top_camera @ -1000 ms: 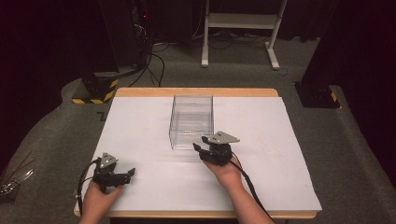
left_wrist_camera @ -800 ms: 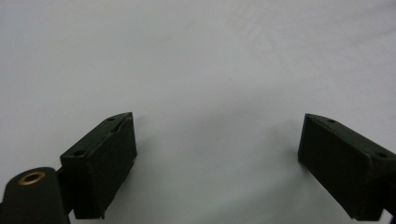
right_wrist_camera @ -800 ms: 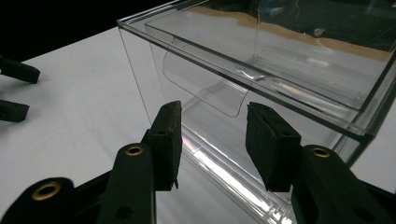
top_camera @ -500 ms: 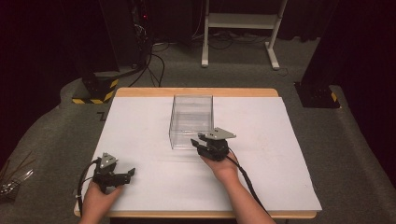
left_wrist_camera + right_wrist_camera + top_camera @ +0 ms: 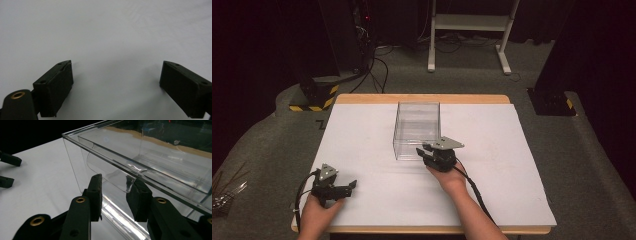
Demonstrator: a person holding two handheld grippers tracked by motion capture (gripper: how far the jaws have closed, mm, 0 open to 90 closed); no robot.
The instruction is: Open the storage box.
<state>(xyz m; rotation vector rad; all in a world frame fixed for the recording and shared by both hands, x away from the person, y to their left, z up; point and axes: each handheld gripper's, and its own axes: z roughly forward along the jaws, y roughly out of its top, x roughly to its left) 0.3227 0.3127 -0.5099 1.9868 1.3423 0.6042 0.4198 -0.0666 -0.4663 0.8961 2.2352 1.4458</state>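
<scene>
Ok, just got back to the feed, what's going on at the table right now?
A person holds a gripper in each hand over a white-covered table. The right gripper is at the near wall of a clear plastic box, one jaw outside and the other apparently inside the wall, not yet closed on it. The left gripper sits open at the near left of the table, away from the box, with nothing between its jaws.
</scene>
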